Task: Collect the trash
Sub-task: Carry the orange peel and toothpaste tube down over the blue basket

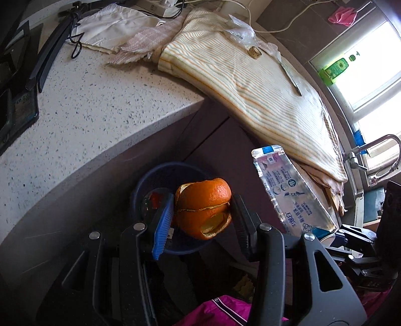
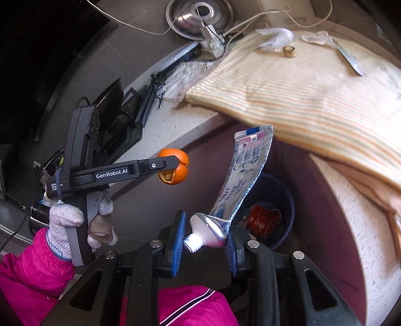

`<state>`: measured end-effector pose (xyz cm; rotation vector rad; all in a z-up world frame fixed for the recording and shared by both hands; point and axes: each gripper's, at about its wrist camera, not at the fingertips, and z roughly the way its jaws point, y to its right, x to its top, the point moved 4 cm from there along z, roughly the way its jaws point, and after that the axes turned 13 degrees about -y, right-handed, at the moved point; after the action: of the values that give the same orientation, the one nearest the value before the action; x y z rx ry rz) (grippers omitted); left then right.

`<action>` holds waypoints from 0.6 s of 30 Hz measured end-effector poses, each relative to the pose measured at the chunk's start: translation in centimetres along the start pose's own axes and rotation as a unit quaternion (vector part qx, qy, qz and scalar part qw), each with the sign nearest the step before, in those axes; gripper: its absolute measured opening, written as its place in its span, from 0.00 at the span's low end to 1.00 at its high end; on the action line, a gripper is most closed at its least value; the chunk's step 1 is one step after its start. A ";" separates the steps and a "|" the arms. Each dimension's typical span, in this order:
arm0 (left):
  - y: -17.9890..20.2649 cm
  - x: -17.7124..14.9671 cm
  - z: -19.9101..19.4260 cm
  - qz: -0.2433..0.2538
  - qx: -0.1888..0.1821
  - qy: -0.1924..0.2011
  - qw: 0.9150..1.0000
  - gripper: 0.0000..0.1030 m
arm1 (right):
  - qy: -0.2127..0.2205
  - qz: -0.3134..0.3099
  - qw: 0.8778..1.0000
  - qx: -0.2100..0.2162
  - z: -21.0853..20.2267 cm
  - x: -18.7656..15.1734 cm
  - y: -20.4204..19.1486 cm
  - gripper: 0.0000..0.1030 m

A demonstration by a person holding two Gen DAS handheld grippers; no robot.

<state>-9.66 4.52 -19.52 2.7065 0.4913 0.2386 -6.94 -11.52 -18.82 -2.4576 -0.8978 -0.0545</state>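
Home kitchen: speckled stone counter, sink tap, pot lid.

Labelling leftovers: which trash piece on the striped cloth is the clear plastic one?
The crumpled clear plastic wrapper at the cloth's far edge; the cork-like stub is brown, the sachet flat.

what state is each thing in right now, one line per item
orange peel: clamped in left hand-held gripper
toothpaste tube: uncapped, squeezed flat, held by right hand-held gripper
blue bin: open, trash inside
striped cloth: scraps still on it
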 end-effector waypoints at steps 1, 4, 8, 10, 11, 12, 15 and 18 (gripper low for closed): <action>0.0 -0.2 0.4 0.001 0.001 -0.004 1.000 0.45 | -0.003 0.003 1.000 -0.001 0.4 -0.2 0.1 0.29; 0.0 -0.6 1.5 0.004 0.005 -0.016 1.000 0.45 | -0.013 0.015 1.000 -0.003 1.5 -0.8 0.6 0.29; -0.1 -1.0 3.3 0.011 0.015 -0.034 0.999 0.45 | -0.028 0.029 0.999 -0.008 3.2 -1.3 1.5 0.29; -0.2 -1.1 4.1 0.012 0.019 -0.043 0.999 0.45 | -0.038 0.038 0.999 -0.008 4.2 -1.3 2.1 0.29; -0.3 -1.1 4.6 0.012 0.021 -0.047 0.999 0.45 | -0.043 0.042 0.998 -0.008 4.7 -1.2 2.3 0.29; -0.4 -1.0 5.0 0.010 0.023 -0.052 0.998 0.45 | -0.047 0.046 0.998 -0.009 5.2 -1.2 2.6 0.29; -0.5 -0.8 6.4 0.008 0.026 -0.064 0.998 0.45 | -0.061 0.055 0.997 -0.008 6.5 -1.2 3.4 0.29; -0.7 -0.7 7.4 0.008 0.033 -0.073 0.997 0.45 | -0.073 0.061 0.995 -0.013 7.7 -1.1 4.0 0.29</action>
<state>-8.81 2.40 -26.59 2.7666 0.4405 0.0286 -6.37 -11.05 -27.53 -2.5626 -0.8082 0.1587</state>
